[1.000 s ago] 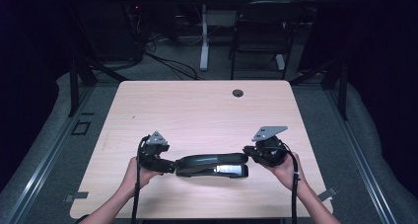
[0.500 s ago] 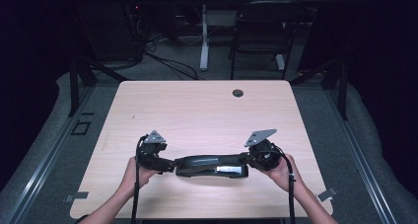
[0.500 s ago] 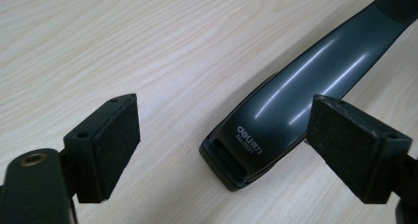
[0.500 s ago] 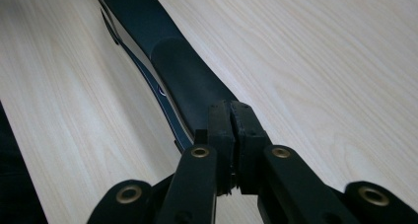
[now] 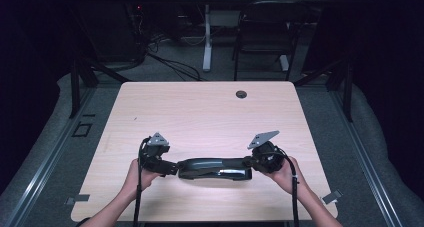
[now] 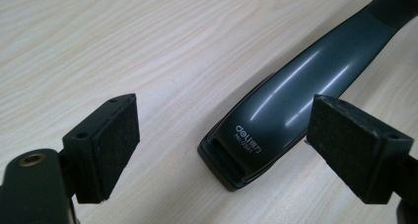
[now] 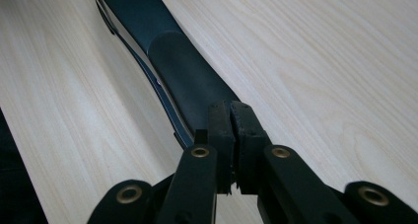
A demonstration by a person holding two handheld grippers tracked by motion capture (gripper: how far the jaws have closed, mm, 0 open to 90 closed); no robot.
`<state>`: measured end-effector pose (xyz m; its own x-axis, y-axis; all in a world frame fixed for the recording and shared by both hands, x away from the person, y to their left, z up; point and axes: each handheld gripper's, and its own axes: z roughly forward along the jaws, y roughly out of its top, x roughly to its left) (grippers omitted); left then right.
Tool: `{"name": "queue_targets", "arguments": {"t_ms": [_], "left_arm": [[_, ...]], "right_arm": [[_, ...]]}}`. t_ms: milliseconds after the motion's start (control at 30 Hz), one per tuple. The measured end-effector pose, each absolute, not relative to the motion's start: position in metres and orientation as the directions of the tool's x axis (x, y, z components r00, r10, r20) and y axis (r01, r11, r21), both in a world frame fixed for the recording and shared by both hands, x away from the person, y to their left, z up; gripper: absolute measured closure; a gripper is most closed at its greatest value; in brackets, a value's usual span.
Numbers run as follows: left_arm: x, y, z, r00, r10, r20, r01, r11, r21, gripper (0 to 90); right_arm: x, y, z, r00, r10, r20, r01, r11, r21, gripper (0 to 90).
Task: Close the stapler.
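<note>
The wooden table (image 5: pixel 210 112) stands in a dark room, a chair (image 5: pixel 262 42) and floor cables behind it. Near its front edge lies the long black stapler (image 5: pixel 215 168), my landmark. At its left end my left gripper (image 6: pixel 224 150) holds its jaws wide, flanking the head without touching it. At its right end my right gripper (image 7: pixel 230 116) rests its closed jaws on the handle. I judge the pressing still ahead; no paper is loaded.

Dark stapler (image 5: pixel 215 168) on wood table (image 5: pixel 200 112)
</note>
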<state>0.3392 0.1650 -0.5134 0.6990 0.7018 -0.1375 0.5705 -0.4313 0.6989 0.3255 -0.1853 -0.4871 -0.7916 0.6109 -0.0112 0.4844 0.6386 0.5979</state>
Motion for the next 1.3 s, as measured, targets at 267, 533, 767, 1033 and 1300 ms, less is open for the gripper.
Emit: {"name": "queue_targets", "arguments": {"t_ms": [267,533,767,1033,1300], "left_arm": [[0.3393,0.1644,-0.5137,0.701,0.699,-0.141,0.571,-0.433,0.698,12.9],[0.3389,0.1629,-0.5142,0.705,0.695,-0.142,0.57,-0.436,0.696,12.9],[0.3388,0.1619,-0.5148,0.708,0.692,-0.14,0.568,-0.44,0.695,13.0],[0.3385,0.1611,-0.5149,0.709,0.691,-0.141,0.57,-0.445,0.691,13.1],[0.3388,0.1618,-0.5148,0.709,0.691,-0.142,0.57,-0.443,0.692,13.1]], "right_arm": [[0.3269,-0.1865,-0.4898,-0.793,0.61,0.003,0.494,0.639,0.589,88.8],[0.3265,-0.1852,-0.4913,-0.795,0.607,-0.007,0.489,0.647,0.585,89.5],[0.3269,-0.1856,-0.4913,-0.797,0.604,0.002,0.491,0.647,0.583,90.0],[0.3285,-0.1864,-0.4925,-0.793,0.609,0.02,0.505,0.639,0.58,90.0],[0.3276,-0.1842,-0.4927,-0.794,0.609,-0.005,0.497,0.653,0.571,89.6]]}}
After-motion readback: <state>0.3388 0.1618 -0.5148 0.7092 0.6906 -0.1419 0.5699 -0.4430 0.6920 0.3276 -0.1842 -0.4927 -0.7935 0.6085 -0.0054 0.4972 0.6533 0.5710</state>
